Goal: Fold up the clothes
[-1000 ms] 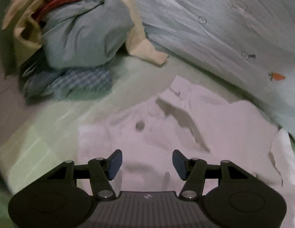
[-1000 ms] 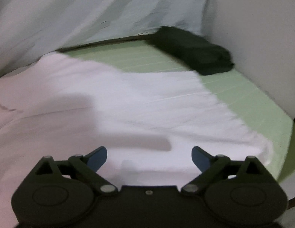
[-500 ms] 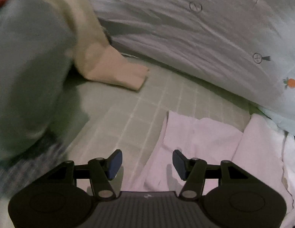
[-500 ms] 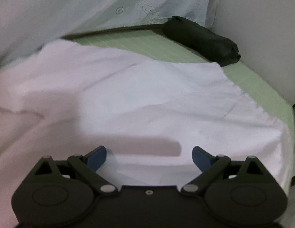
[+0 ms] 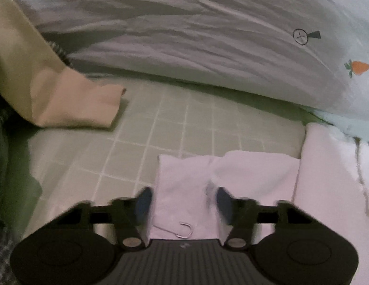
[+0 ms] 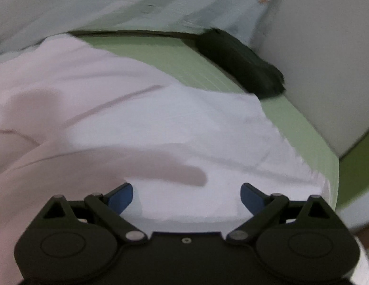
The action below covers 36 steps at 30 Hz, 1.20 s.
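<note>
A white garment lies spread on the green checked sheet. Its far corner sits between the blue fingers of my left gripper, which is open and low over the cloth. A small metal hook shows on the cloth just in front of the gripper body. In the right wrist view the same white garment fills the middle, with a long crease across it. My right gripper hovers open above its near part, nothing between the fingers.
A cream sleeve rests on the sheet at the left. A pale quilt with a carrot print lies along the back. A dark folded garment lies by a white wall at the right. The green sheet's edge drops off at the right.
My left gripper has moved forward across the white garment to its far corner, and the clothes pile has slid out at the left. The right gripper shifted only slightly. Both stay open.
</note>
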Motion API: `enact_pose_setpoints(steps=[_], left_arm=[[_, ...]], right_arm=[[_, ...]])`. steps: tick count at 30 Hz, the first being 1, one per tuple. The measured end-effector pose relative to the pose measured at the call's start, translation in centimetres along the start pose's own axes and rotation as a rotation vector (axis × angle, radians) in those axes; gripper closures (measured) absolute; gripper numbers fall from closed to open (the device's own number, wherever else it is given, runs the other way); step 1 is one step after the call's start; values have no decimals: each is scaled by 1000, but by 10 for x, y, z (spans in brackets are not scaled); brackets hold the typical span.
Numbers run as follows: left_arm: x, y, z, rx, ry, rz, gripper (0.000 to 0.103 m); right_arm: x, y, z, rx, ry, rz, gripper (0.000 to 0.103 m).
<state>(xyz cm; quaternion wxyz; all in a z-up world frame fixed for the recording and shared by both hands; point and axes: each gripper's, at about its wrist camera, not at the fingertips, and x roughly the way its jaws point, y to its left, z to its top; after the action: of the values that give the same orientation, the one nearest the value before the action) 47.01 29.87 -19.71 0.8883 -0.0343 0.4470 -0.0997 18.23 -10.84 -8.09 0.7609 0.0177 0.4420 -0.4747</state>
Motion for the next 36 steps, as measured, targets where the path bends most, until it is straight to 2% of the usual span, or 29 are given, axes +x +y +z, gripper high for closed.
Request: enact_pose_setpoints(steps=[1, 2, 3, 7, 8, 10, 14, 17, 21, 26, 33, 36], left_arm=[[-1, 0, -1, -4, -8, 8, 65], [-2, 1, -2, -8, -17, 15, 75], [-7, 0, -3, -5, -36, 44, 78], [-27, 2, -7, 14, -122, 184, 84], [-32, 5, -7, 21, -146, 225, 85], [-37, 25, -5, -32, -147, 258, 85], [-37, 61, -6, -129, -122, 289, 84], [-38, 58, -8, -147, -91, 326, 75], [-59, 49, -8, -171, -99, 308, 69], [-96, 25, -25, -164, -138, 240, 50], [-128, -29, -81, -93, -67, 169, 47], [-138, -55, -110, -75, -35, 152, 46]], right_arm=[[-1, 4, 1, -20, -7, 1, 5], [-3, 8, 3, -39, -14, 2, 5], [-4, 11, 3, -52, -20, 6, 5], [-8, 12, 5, -68, -36, 14, 5], [-8, 8, 4, -58, -34, 11, 5], [-8, 1, 3, -35, -30, 4, 5], [-7, -13, 0, 22, -21, 3, 5], [-6, -23, -3, 75, -14, 13, 5], [-5, -37, -8, 135, -11, 38, 5], [-7, -47, -19, 173, -19, 104, 5], [-1, -72, -44, 184, 1, 213, 5], [5, -80, -48, 147, 6, 250, 5]])
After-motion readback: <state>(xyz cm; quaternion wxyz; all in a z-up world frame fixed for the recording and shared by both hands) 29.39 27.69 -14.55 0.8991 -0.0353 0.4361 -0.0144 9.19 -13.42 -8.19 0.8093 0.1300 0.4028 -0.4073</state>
